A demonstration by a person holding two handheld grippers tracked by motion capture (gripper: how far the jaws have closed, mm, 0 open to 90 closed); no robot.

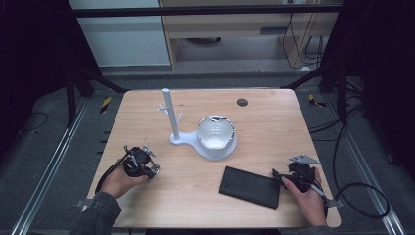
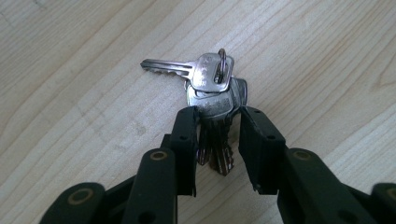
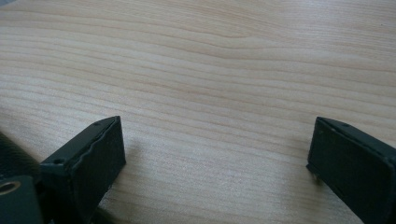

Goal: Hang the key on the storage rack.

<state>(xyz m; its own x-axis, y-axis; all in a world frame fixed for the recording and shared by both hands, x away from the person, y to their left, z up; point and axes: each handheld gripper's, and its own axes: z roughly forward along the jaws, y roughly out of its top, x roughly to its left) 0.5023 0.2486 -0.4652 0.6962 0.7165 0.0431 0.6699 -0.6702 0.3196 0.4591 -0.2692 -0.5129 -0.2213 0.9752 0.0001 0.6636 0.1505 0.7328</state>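
Left hand-held gripper (image 2: 217, 122) clamped on key bunch (image 2: 212, 91); right hand-held gripper (image 3: 217, 154) apart.

On my feed I see silver keys (image 2: 212, 88) on a steel ring between the black jaws of my left gripper (image 2: 217, 140), a pale wood-grain table (image 1: 274, 122), a white stand (image 1: 172, 117) with a white bowl (image 1: 215, 133), and a black pouch (image 1: 249, 187).
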